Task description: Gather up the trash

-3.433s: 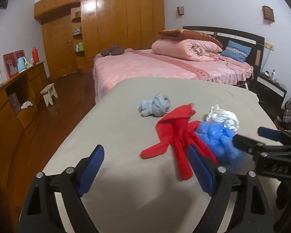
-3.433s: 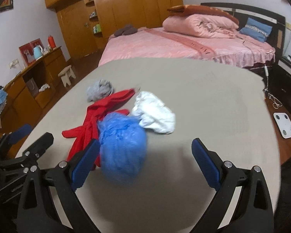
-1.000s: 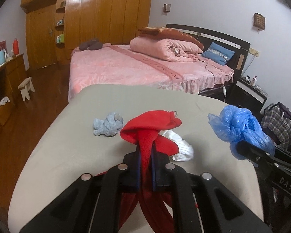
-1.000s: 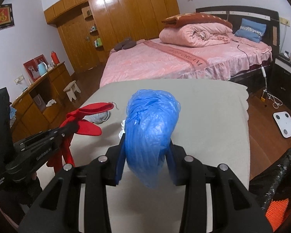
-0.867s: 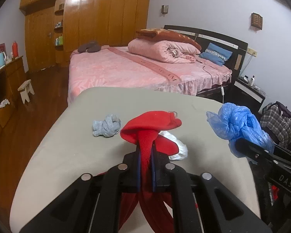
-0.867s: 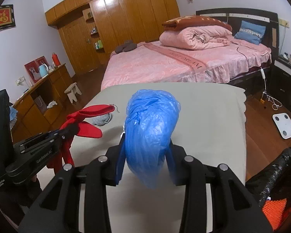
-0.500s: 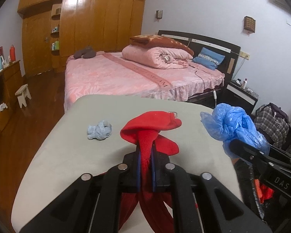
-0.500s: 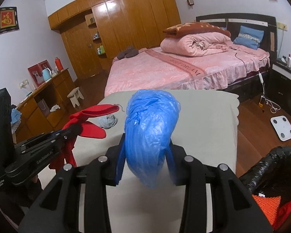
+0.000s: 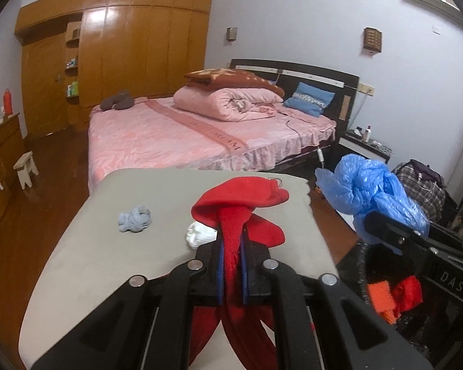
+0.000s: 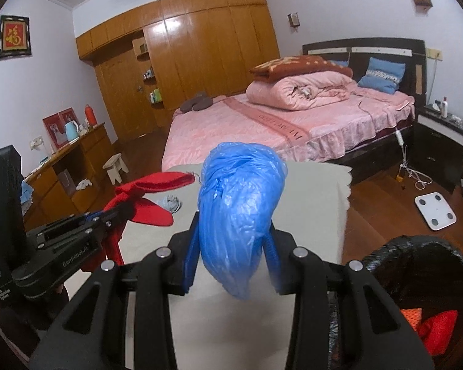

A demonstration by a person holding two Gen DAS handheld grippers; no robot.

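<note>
My left gripper (image 9: 231,265) is shut on a red cloth (image 9: 237,203) and holds it above the grey table (image 9: 108,265); the red cloth also shows in the right wrist view (image 10: 151,194). My right gripper (image 10: 231,262) is shut on a crumpled blue plastic bag (image 10: 237,209), raised off the table; the bag also shows in the left wrist view (image 9: 370,191). A grey-blue cloth ball (image 9: 135,219) and a white crumpled wad (image 9: 199,235) lie on the table. A black-lined trash bin (image 10: 416,293) holding red and orange scraps stands low at the right.
A pink bed (image 9: 200,132) with folded quilts stands beyond the table. A wooden wardrobe (image 10: 194,61) fills the far wall. A low wooden cabinet (image 10: 68,172) and small stool (image 10: 115,166) are at the left. A white scale (image 10: 435,206) lies on the wood floor.
Both grippers closed on their items and lifted them: left on the red cloth, right on the blue bag. Both have since moved up and right, bringing the trash bin into view.
</note>
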